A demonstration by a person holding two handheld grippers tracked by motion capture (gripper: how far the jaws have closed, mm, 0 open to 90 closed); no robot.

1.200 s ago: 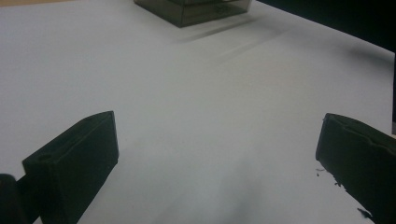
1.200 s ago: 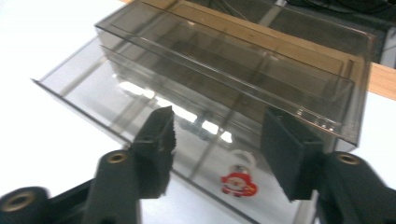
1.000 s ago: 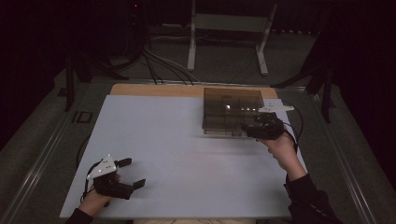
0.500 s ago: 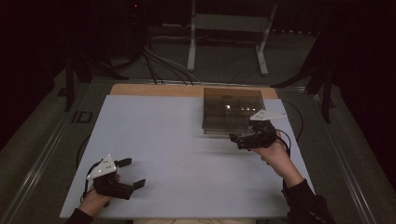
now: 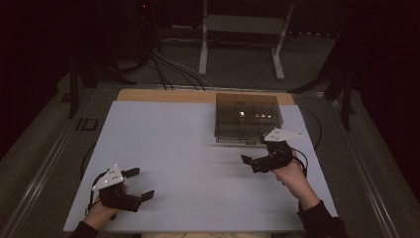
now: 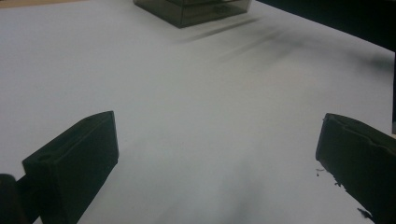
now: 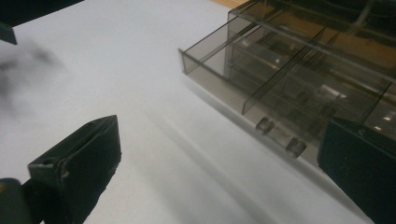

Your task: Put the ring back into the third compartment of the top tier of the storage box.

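Note:
A smoked clear plastic drawer box [image 5: 247, 116] stands at the back right of the white table [image 5: 173, 144]. My right gripper [image 5: 250, 163] hovers just in front of it, a short way off, open with nothing between its jaws. In the right gripper view the box [image 7: 303, 60] lies ahead to the right, its leftmost drawer [image 7: 205, 51] standing out a little, and the right gripper [image 7: 219, 154] has its jaws wide apart. My left gripper [image 5: 141, 183] rests open near the front left edge. In the left gripper view that gripper [image 6: 215, 154] faces bare tabletop, with the box [image 6: 196, 9] far off.
A wooden strip [image 5: 163, 95] runs along the table's far edge. Beyond it, cables [image 5: 168, 64] and a metal stand [image 5: 237, 44] are on the dark floor. Broad white tabletop lies between the two grippers.
My right gripper has drawn back from the box front, toward the person and slightly left. The left gripper has stayed where it was.

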